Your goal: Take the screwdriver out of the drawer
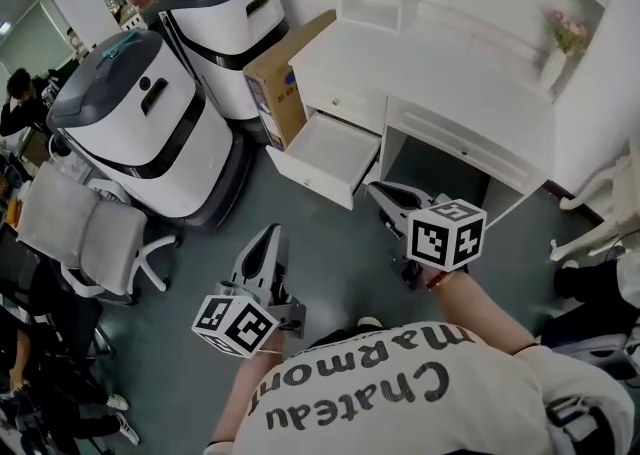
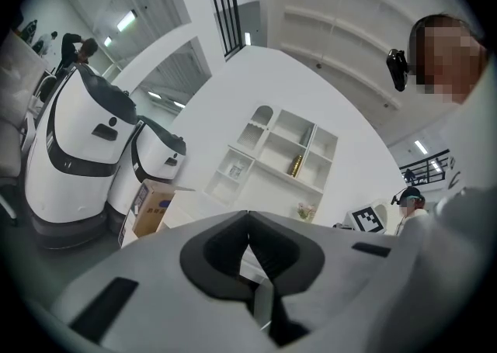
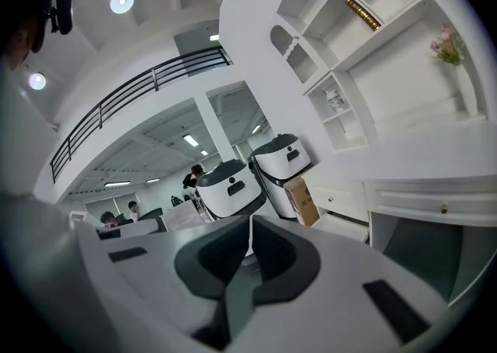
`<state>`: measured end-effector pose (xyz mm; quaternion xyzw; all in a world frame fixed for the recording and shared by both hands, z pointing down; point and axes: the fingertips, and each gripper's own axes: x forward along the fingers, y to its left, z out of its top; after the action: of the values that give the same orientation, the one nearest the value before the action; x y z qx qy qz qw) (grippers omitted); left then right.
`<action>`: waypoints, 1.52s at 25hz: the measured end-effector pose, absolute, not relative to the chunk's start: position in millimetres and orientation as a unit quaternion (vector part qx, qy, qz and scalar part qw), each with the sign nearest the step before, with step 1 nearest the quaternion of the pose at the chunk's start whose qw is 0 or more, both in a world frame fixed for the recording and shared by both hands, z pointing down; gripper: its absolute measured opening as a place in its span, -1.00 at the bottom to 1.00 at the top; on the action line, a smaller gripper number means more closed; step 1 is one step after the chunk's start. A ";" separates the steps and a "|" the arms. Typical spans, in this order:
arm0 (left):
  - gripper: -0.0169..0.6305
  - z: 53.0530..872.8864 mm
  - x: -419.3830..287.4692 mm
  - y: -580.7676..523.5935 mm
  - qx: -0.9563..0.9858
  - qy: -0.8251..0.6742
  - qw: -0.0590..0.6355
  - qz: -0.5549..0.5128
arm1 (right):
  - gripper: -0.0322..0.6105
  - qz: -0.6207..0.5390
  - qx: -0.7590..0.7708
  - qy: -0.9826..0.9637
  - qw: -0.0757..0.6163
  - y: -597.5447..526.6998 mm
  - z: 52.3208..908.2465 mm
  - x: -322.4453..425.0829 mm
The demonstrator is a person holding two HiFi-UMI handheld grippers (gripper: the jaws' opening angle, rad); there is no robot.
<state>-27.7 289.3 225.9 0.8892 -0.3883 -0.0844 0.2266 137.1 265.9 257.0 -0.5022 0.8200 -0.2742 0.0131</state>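
Presently neither gripper is ready to grasp: the left gripper (image 1: 270, 235) has its jaws closed together on nothing, and the right gripper (image 1: 376, 189) likewise. Both are held over the floor (image 1: 335, 258), short of the open drawer (image 1: 312, 179). No screwdriver can be made out. The drawer's visible interior looks bare white, so it may lie toward the back, under the worktop (image 1: 450, 83). Risks, as judged: reaching in with closed jaws would push the screwdriver rather than grasp it — and a blind reach could strike the drawer front or the cardboard box (image 1: 285, 78) just beside it.
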 end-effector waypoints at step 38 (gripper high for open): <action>-0.88 289.7 18.1 139.2 0.897 -0.334 0.287 -0.029 | -0.81 -0.360 -0.489 0.794 -0.024 143.5 331.5 138.3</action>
<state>18.1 139.2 289.7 0.8974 -0.3343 -0.0290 0.2866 138.3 143.5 331.5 -0.4893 0.7938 -0.3604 -0.0239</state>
